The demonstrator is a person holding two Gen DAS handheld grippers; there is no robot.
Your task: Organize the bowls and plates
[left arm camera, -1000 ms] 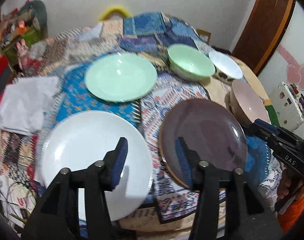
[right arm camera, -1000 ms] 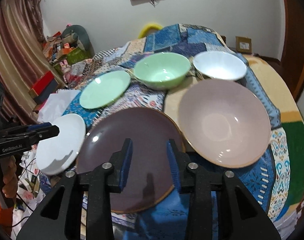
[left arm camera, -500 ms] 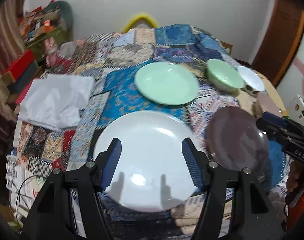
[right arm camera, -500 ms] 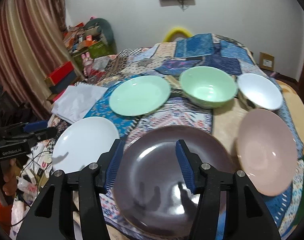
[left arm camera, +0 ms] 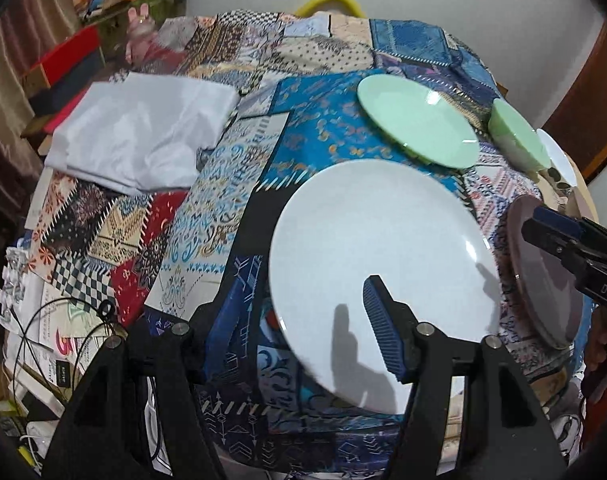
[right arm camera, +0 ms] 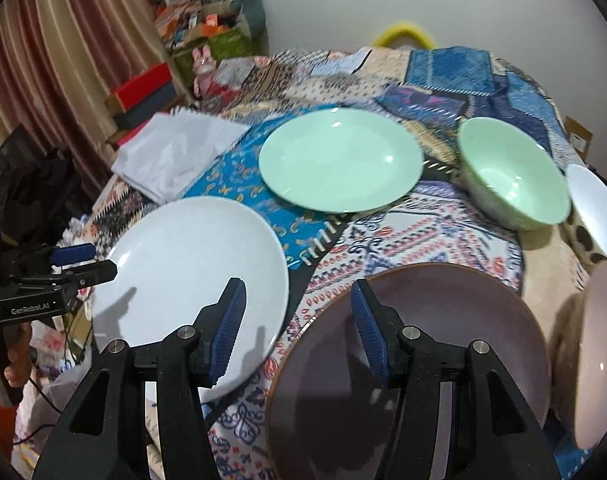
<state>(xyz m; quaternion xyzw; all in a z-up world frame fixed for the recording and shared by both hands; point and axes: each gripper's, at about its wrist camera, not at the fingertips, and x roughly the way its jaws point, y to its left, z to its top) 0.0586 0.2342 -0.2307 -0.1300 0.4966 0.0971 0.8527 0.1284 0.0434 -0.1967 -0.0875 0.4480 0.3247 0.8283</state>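
Six dishes sit on the desk under its patchwork cloth (right arm camera: 443, 216). Along the near edge lie a white plate (right arm camera: 191, 280) and, just beside it toward the right, a dark brown plate (right arm camera: 443, 340); a pale pink bowl (right arm camera: 599, 360) stands at the right edge. Farther back are a mint green plate (right arm camera: 339, 164), a mint green bowl (right arm camera: 511, 176) near it, and a white bowl (right arm camera: 595, 208) at the far right. A folded white cloth (left arm camera: 143, 136) lies toward the left edge.

Left tongs (left arm camera: 303, 328) hover over the near-left rim of the white plate, one finger above the plate and the other above the cloth beside it. Their jaws are parted (they have just been opening) and they grip nothing. Right tongs (right arm camera: 299, 328) hang above the gap between the white plate and the dark brown plate, one finger over each rim; their jaws have likewise just been opening, stand apart and press on nothing. A hand (right arm camera: 17, 360) carries the left tongs at the near-left corner
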